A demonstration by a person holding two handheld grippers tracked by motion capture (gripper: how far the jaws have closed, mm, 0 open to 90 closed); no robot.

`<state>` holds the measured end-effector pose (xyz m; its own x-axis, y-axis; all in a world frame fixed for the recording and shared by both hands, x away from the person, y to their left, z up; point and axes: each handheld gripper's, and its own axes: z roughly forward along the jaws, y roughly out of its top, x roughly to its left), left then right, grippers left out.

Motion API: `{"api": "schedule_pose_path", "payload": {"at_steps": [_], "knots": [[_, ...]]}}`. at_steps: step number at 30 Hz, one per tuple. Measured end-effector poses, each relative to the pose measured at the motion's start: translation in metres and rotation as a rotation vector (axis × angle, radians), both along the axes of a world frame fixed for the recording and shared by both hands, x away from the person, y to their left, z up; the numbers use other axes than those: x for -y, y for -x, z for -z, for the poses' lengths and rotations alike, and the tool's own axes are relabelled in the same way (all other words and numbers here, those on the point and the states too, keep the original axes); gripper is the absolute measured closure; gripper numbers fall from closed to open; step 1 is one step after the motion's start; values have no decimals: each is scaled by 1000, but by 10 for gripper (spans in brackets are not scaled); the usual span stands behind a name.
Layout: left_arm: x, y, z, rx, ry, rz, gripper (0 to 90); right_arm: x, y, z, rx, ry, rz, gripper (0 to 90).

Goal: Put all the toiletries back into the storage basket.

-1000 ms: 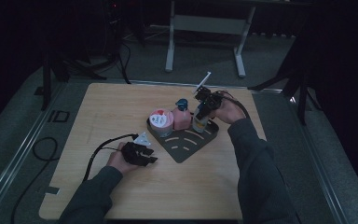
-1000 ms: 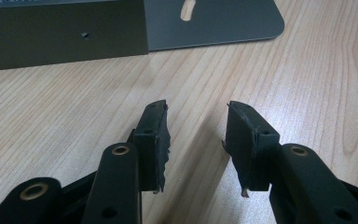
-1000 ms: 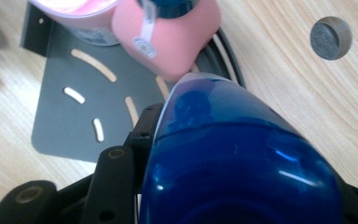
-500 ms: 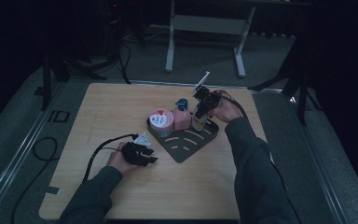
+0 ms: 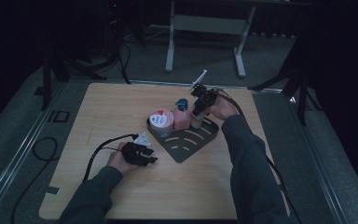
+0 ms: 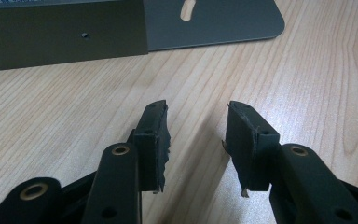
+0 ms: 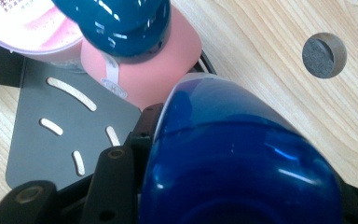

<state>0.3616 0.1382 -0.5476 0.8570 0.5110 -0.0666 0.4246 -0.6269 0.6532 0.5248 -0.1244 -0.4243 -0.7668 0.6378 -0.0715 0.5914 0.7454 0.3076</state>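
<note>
Looking down from the high view, I see my right gripper (image 5: 198,108) at the far corner of the dark slotted tray (image 5: 186,149), set over a bottle with a blue cap (image 5: 196,120) that stands upright on the tray. Just beside it stand a pink bottle with a teal cap (image 5: 182,116) and a pink-lidded tub (image 5: 161,122), all in a row along the tray's far edge. My left gripper (image 5: 150,155) rests on the wooden table (image 5: 121,107), near the tray's left corner, apart from everything on it.

Left gripper view: my jaws stand parted with bare table between the pads (image 6: 153,140); nothing is gripped. The tray edge (image 6: 214,23) lies ahead, untouched.

Right gripper view: the blue cap (image 7: 242,158) sits between my jaws, and the left pad (image 7: 144,126) lies against its side, so this gripper is clamped on the bottle. Beyond it are the teal cap (image 7: 121,23), the pink bottle's shoulder (image 7: 158,74) and the slotted tray (image 7: 37,154). A round hole (image 7: 324,54) marks the table.
</note>
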Motion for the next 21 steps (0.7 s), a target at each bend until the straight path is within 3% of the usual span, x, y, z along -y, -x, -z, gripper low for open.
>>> {"api": "schedule_pose_path", "payload": {"at_steps": [8, 21], "knots": [[0, 0, 0, -1, 0, 0, 586, -3, -5, 0, 17, 1, -5, 547], [0, 0, 0, -1, 0, 0, 586, -5, -11, 4, 17, -15, 33, 547]]}}
